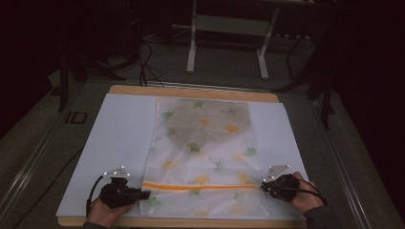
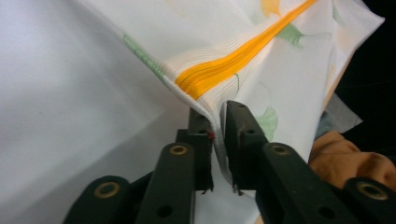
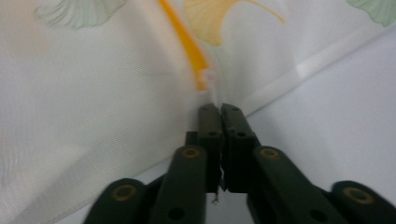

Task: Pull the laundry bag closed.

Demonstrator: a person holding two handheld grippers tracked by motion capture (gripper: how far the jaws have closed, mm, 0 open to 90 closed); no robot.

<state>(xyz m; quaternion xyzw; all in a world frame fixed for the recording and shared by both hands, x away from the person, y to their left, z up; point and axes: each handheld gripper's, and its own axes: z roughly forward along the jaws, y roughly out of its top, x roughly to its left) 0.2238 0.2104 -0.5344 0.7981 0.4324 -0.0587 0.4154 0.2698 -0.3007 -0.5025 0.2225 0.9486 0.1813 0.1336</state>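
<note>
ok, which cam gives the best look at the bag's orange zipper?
The high view: the orange zipper runs full length across the leaf-print bag, between both grippers. The left gripper view shows one end of it, close and sharp. The right gripper view shows the other end, blurred, just beyond its jaws.

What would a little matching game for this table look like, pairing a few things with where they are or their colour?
Things:
1. zip
2. left gripper
3. right gripper
4. white sheet

Descriptions:
a. at the leaf-print bag's right edge
b. orange
c. under the bag
d. at the bag's left edge

Pairs: 1-b, 2-d, 3-a, 4-c
</note>
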